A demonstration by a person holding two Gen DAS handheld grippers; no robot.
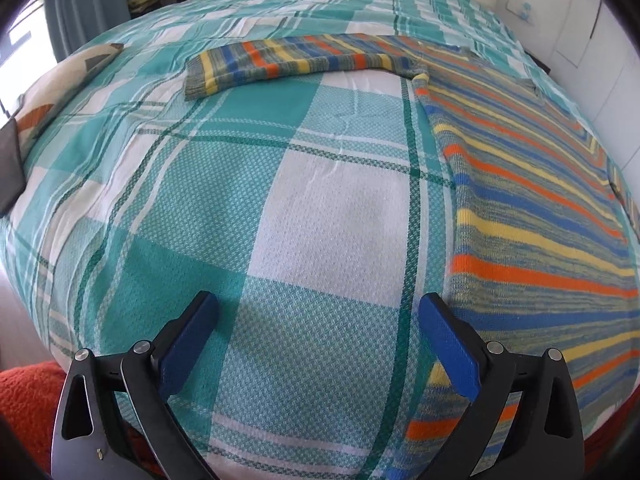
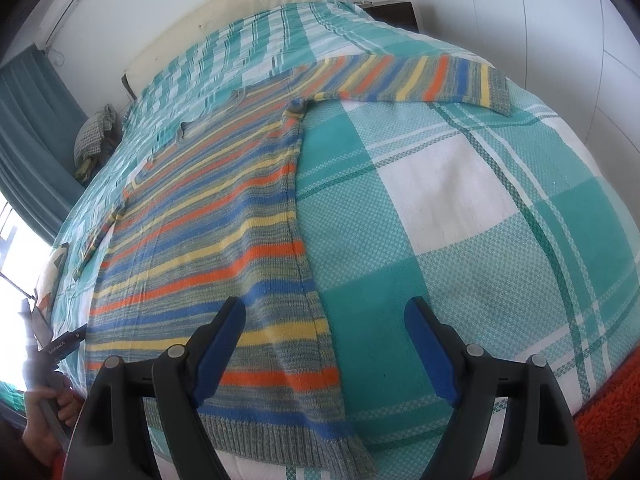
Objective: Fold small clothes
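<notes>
Fingers (image 1: pixel 192 344) of the left gripper (image 1: pixel 318 344) are standing wide apart and holding nothing, hovering low over the checked bedspread (image 1: pixel 320 216) near the bed's near edge. In this left wrist view the striped sweater (image 1: pixel 532 216) is lying flat on the bedspread to the right, its side edge running just beside the right-hand finger, and one sleeve (image 1: pixel 296 64) is stretching out leftward across the far part of the bed. The knit is looking soft, limp and fairly thick, so it will likely drape and sag when lifted; the ribbed cuff or the hem corner seems the firmest place to pinch.

Turning to the right wrist view, the right gripper (image 2: pixel 324 348) is also gaping open and empty, poised above the sweater's lower right side, with one finger over the stripes and the other over bare bedspread (image 2: pixel 460 184). The ribbed hem (image 2: pixel 280 436) is lying below the fingertips, close to the bed's edge, and the other sleeve (image 2: pixel 420 76) is reaching away to the right. Both tools are pointing forward along the bed, tilted down toward the fabric.
</notes>
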